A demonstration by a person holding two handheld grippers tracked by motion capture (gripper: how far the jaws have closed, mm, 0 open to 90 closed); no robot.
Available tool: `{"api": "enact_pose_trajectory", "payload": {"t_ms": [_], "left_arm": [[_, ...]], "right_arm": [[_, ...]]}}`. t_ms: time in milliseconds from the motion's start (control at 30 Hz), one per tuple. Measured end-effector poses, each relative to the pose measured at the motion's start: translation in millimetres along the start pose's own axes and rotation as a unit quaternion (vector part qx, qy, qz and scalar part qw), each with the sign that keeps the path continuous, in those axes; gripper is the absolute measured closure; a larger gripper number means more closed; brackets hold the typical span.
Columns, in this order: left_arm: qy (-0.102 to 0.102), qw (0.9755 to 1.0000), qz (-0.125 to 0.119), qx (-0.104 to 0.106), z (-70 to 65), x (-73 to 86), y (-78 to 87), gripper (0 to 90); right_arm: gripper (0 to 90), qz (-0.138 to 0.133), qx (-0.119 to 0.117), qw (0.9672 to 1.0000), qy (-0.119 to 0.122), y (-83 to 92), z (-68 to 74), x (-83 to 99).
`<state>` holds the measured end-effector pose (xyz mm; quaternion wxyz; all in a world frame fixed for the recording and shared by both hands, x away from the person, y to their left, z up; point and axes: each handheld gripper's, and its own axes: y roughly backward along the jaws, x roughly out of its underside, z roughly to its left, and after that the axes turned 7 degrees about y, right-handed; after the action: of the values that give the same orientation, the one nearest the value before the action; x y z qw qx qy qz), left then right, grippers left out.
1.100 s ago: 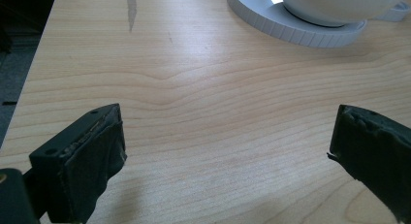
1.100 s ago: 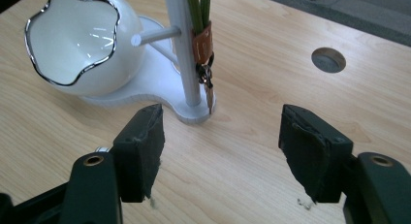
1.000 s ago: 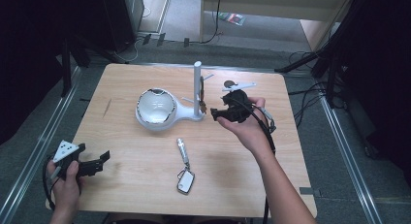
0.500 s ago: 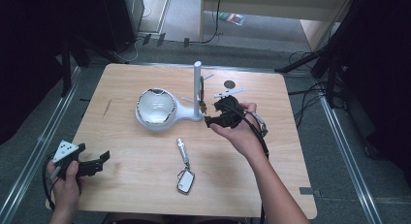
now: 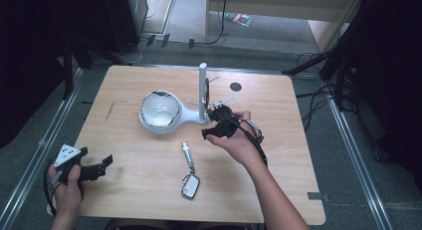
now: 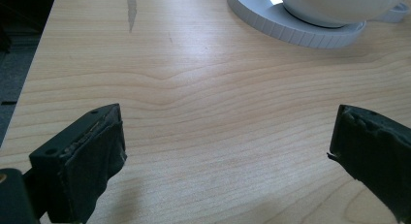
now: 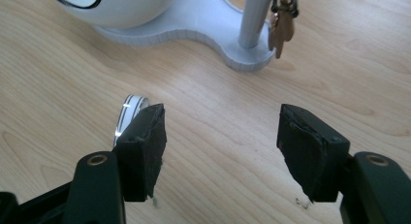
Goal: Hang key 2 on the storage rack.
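Risk entry: right gripper point(image 5: 215, 128), jaws wide and empty at frame centre, may topple white stand point(image 5: 203, 90); left gripper point(image 5: 92, 166) likewise wide, idle.

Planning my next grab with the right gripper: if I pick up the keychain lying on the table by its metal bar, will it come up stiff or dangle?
Likely it dangles: the keychain looks jointed, a slim metal bar linked by a ring to a dark-framed fob. The bar's shiny finish may slip between the pads. It looks small and probably light, so the open right gripper should lift it easily.
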<state>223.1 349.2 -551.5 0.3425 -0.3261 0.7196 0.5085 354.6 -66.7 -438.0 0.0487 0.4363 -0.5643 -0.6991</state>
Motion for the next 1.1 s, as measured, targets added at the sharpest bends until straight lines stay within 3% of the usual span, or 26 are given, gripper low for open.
{"api": "enact_pose_trajectory", "payload": {"t_ms": [133,400,700,1100], "left_arm": [[0.0,1.0,-0.001,0.0,-0.1,0.1,-0.1,0.0],[0.0,1.0,-0.001,0.0,0.1,0.1,-0.1,0.0],[0.001,1.0,-0.001,0.0,0.1,0.0,-0.2,0.0],[0.002,1.0,-0.001,0.0,0.2,0.0,-0.2,0.0]], "right_arm": [[34.7,0.009,-0.003,0.9999,0.007,-6.4,6.2,-0.6],[35.1,0.031,-0.013,0.9994,-0.002,-20.5,17.1,-1.3],[36.7,0.061,-0.027,0.9978,-0.001,-34.2,28.9,-1.3],[39.8,0.094,-0.029,0.9951,-0.004,-46.9,42.7,-0.9]]}}
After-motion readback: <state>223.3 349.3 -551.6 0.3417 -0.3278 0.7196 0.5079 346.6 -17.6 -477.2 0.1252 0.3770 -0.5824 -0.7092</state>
